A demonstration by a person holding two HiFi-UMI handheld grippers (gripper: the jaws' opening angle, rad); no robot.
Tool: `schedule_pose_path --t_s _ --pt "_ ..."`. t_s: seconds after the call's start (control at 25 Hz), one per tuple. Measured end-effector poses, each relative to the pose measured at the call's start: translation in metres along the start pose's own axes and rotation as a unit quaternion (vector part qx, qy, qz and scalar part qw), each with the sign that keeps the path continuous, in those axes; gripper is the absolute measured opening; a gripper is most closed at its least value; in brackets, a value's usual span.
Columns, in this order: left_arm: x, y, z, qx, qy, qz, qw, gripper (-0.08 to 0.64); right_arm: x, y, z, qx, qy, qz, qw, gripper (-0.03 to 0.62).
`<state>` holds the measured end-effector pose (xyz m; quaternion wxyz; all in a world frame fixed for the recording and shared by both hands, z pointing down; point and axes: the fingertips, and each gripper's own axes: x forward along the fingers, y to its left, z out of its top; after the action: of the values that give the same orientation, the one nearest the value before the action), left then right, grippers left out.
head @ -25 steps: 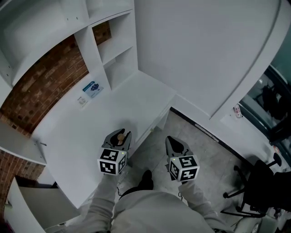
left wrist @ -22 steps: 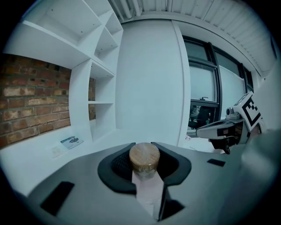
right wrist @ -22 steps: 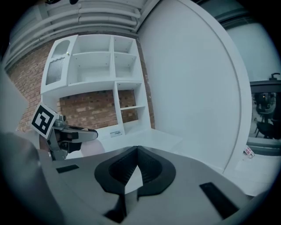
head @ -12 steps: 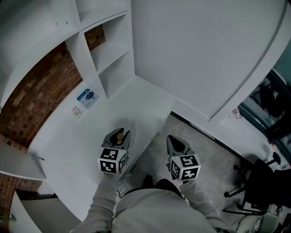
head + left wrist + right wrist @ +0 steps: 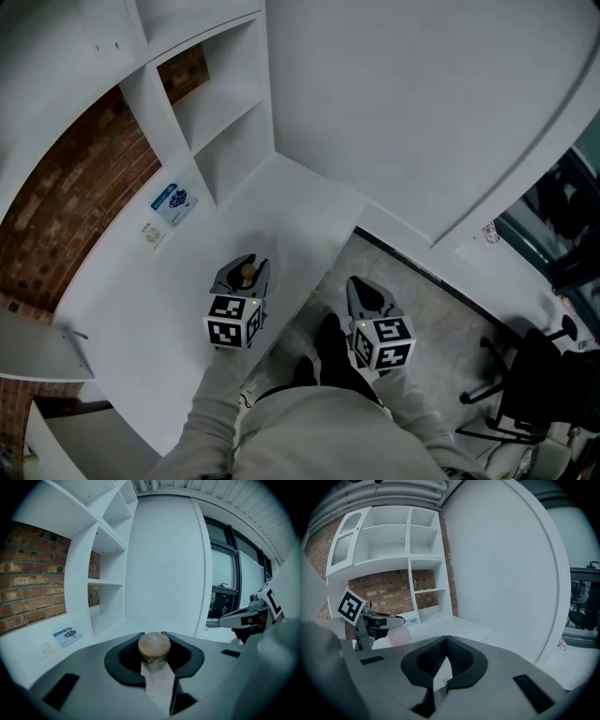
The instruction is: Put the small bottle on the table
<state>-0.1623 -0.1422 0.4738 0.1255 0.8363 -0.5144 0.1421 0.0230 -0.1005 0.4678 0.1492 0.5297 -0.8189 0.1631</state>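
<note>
A small clear bottle (image 5: 154, 649) with a brown cork top sits between the pads of my left gripper (image 5: 154, 657), which is shut on it. In the head view the bottle (image 5: 247, 273) and left gripper (image 5: 246, 272) hang over the near edge of the white table (image 5: 178, 281). My right gripper (image 5: 367, 292) is off the table's right corner, above the grey floor. Its jaws (image 5: 446, 639) meet at the tips with nothing between them. From the right gripper view I see the left gripper (image 5: 377, 620) with the pinkish bottle (image 5: 399, 637) under it.
A white shelf unit (image 5: 220, 103) stands at the table's far end against a brick wall (image 5: 75, 187). A blue leaflet (image 5: 174, 198) and a small label (image 5: 150, 232) lie on the table. A white curved wall (image 5: 412, 112) rises on the right, with an office chair (image 5: 534, 384) beyond.
The view has drifted so the table and shelves sit further left. The person's foot has stepped forward between the grippers. Both grippers keep their grip and place.
</note>
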Motion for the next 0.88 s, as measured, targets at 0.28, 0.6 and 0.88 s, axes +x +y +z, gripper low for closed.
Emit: schedule_pose_path --t_s 0.28,0.6,0.88 --pt "0.043 0.009 0.009 0.005 0.007 0.002 1.0000 0.118 0.030 -0.018 0.013 0.002 -0.001 0.010 1.000 0.028" --pt "0.104 0.013 0.024 -0.002 0.010 0.004 0.9999 0.118 0.059 -0.058 0.025 0.006 0.008 0.011 1.000 0.028" --pt "0.161 0.015 0.041 0.000 0.014 0.006 0.9999 0.118 0.083 -0.088 0.037 0.008 0.013 0.016 1.000 0.028"
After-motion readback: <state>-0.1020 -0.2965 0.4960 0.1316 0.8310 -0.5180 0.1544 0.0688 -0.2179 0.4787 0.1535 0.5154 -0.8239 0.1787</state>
